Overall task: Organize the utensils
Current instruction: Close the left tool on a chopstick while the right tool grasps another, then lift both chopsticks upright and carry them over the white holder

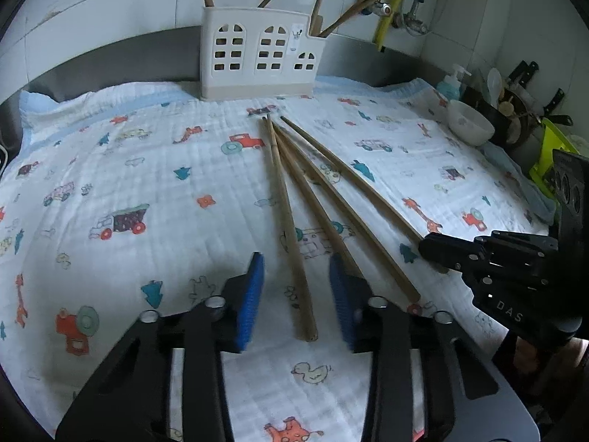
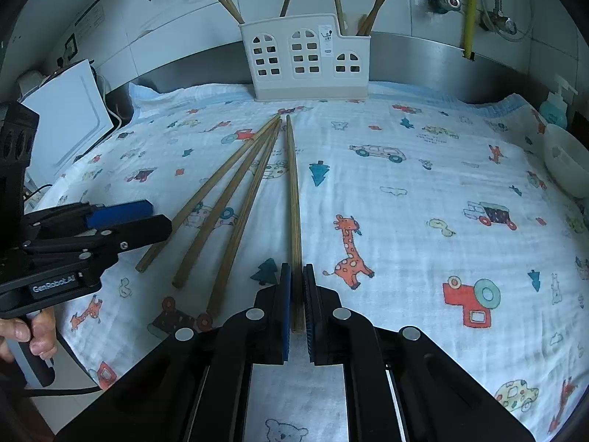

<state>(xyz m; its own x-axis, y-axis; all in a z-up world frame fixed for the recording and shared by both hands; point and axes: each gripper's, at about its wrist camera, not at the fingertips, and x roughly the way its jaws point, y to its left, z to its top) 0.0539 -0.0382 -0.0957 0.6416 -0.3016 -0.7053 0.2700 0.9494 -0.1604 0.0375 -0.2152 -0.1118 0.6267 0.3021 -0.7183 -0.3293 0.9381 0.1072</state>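
Several wooden chopsticks lie fanned on a patterned cloth [image 1: 129, 169]. My left gripper [image 1: 296, 269] is open, its blue pads either side of the leftmost chopstick [image 1: 287, 217]. My right gripper [image 2: 297, 276] is shut on the rightmost chopstick [image 2: 292, 191], which still rests on the cloth; it also shows in the left wrist view [image 1: 434, 248]. The left gripper shows in the right wrist view [image 2: 147, 217]. A white house-shaped utensil holder [image 1: 259, 55] stands at the back with several chopsticks in it; it also shows in the right wrist view [image 2: 307, 59].
A white bowl [image 1: 471, 123], a soap pump bottle [image 1: 451, 83], knives and a green item stand at the right. A white board [image 2: 66, 118] leans at the left. Pipes and a yellow hose [image 1: 392, 3] hang on the tiled wall.
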